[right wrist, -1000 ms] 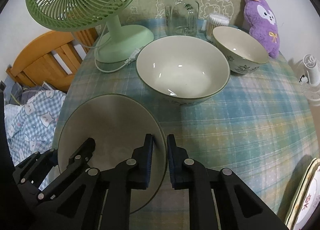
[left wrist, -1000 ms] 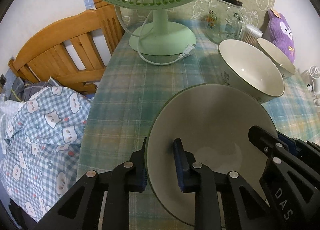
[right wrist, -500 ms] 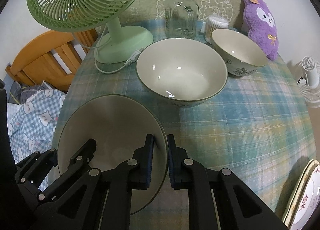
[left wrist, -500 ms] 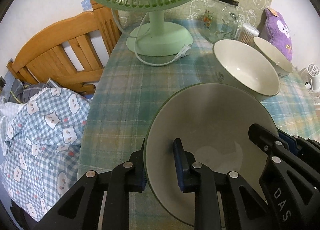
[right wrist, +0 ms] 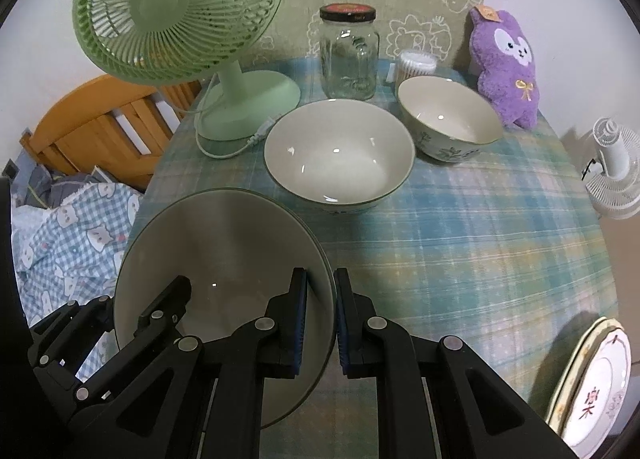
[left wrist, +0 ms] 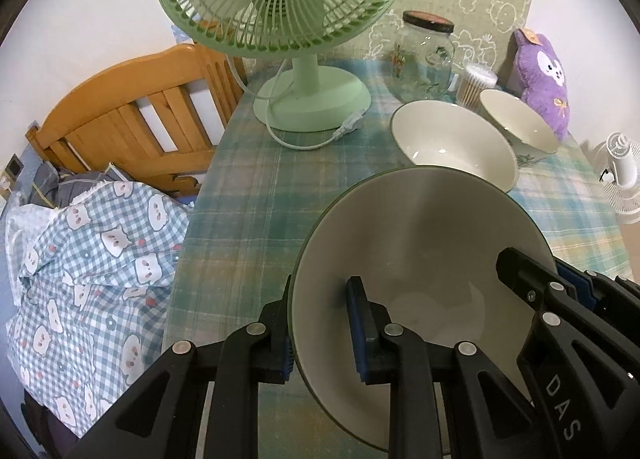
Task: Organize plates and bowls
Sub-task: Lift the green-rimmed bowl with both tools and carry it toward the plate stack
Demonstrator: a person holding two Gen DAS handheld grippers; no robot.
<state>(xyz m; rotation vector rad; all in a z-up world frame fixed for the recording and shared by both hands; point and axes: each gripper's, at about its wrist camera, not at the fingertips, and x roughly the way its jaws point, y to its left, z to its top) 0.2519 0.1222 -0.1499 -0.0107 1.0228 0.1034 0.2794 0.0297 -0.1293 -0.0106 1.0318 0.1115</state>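
Jaws: both clamp big bowl (left wrist: 420,243) rims | bowl raised since earlier

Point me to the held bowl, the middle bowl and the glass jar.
held bowl (right wrist: 224,259): right wrist view, inner wall.
middle bowl (right wrist: 340,163): right wrist view, inside bottom.
glass jar (right wrist: 349,55): right wrist view, glass body under the lid.

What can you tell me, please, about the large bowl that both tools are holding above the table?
The large cream ceramic-looking bowl with a thin dark green rim is plain and empty inside, with a glossy glaze. It is held tilted above the blue-green plaid tablecloth, in front of a second large cream bowl. The left tool clamps its left rim and the right tool its right rim, each with one blue-padded finger inside and one outside. Nothing else visibly touches it.
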